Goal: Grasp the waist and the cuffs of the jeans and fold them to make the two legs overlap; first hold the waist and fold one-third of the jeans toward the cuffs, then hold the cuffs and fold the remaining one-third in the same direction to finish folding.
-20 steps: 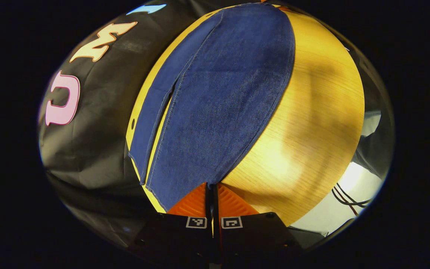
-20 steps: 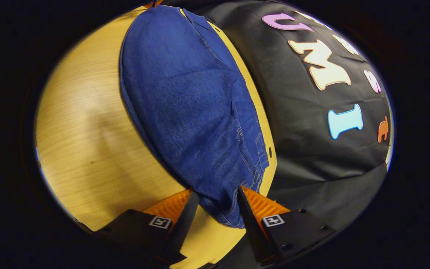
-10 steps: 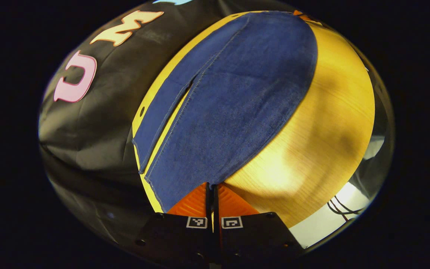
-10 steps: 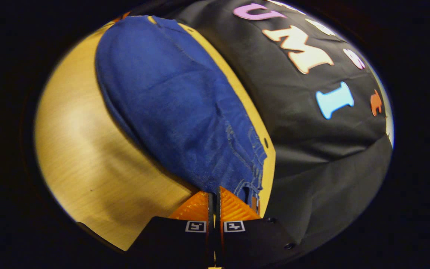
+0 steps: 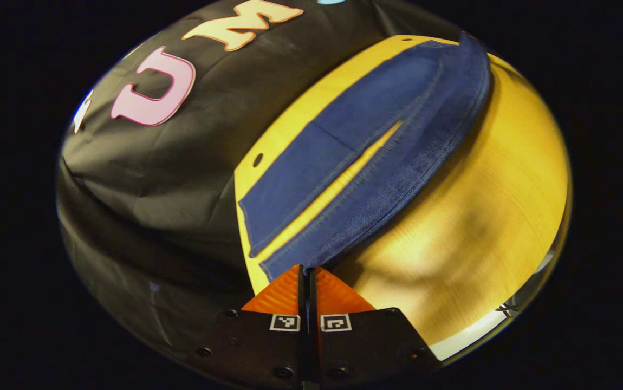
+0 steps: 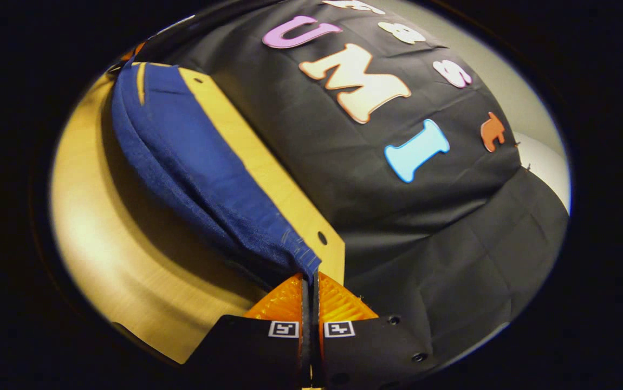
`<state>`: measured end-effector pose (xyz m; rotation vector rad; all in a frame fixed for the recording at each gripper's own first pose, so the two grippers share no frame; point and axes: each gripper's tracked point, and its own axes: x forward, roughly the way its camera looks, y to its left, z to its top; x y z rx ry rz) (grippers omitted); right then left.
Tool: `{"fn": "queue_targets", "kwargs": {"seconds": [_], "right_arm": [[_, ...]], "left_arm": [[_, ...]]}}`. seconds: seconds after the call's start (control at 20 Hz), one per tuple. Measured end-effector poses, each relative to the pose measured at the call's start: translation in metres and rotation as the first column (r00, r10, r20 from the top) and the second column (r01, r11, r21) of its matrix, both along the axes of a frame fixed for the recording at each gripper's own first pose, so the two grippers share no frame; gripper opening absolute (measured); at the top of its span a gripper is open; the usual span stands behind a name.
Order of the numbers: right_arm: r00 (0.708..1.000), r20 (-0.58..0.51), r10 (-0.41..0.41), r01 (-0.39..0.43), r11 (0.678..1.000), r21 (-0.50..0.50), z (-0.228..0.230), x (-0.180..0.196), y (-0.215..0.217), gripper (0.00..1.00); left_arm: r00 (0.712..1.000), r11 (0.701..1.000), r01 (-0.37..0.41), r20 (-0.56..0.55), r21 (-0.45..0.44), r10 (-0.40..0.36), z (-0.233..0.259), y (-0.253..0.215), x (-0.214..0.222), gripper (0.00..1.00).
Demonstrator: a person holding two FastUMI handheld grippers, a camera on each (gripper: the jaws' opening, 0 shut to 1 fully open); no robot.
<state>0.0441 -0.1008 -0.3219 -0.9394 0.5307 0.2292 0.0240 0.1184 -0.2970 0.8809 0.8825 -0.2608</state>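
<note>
My left tongs [image 5: 307, 269] are pinched together on the hem of one leg of the jeans [image 5: 376, 157], right at the cuff [image 5: 290, 259], with both fingers pressing flat on the denim and no gap between them. That near leg is raised off the desk [image 5: 485, 216] along its outer edge and casts a shadow on the wood below it. The far leg [image 5: 311, 179] lies flat, close to the back edge of the desk, beside the black cloth wall [image 5: 181, 157]. A narrow strip of wood shows between the two legs. A small round hole [image 5: 258, 160] sits in the desk near its back corner, just beyond the far leg.

My right tongs [image 6: 309, 276] are likewise clamped tight, gripping the waist [image 6: 298, 257] end of the jeans [image 6: 192, 162] near the back corner of the desk [image 6: 127, 260] on that side. From here I see the denim lifted along its near edge, folded into a long ridge that runs away from the tongs, with a dark shadow under it on the wood. The upper layer leans toward the back edge, and a strip of bare desk shows between it and the wall [image 6: 409, 227]. Another small hole [image 6: 322, 238] in the desk lies just beside the gripped waist
</note>
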Motion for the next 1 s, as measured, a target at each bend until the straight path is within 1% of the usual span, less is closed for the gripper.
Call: {"fn": "queue_targets", "kwargs": {"seconds": [0.2, 0.45, 0.55, 0.65, 0.85, 1.0], "right_arm": [[0.994, 0.083, -0.078, 0.073, 0.995, 0.067, 0.007, 0.039, 0.012, 0.03], [0.975, 0.127, -0.185, 0.16, 0.97, 0.185, -0.008, 0.091, 0.025, 0.02], [0.97, 0.126, -0.21, 0.176, 0.956, 0.235, -0.019, 0.113, 0.032, 0.02], [0.971, 0.108, -0.213, 0.181, 0.95, 0.254, -0.034, 0.132, 0.034, 0.02], [0.983, 0.067, -0.171, 0.149, 0.956, 0.252, -0.078, 0.167, 0.046, 0.02], [0.988, 0.008, -0.157, 0.15, 0.957, 0.25, -0.12, 0.18, 0.05, 0.02]], "left_arm": [[0.997, 0.999, -0.045, 0.056, 0.0, 0.045, 0.019, 0.003, 0.05, 0.0], [0.981, 0.983, -0.173, 0.08, -0.066, 0.178, 0.009, -0.003, 0.099, 0.0], [0.973, 0.976, -0.204, 0.094, -0.083, 0.211, 0.001, -0.006, 0.12, 0.0], [0.968, 0.97, -0.225, 0.096, -0.091, 0.233, -0.008, -0.009, 0.142, 0.0], [0.963, 0.965, -0.257, 0.069, -0.06, 0.261, -0.038, -0.008, 0.174, 0.0], [0.964, 0.965, -0.259, 0.051, -0.031, 0.26, -0.062, -0.012, 0.181, 0.0]]}}
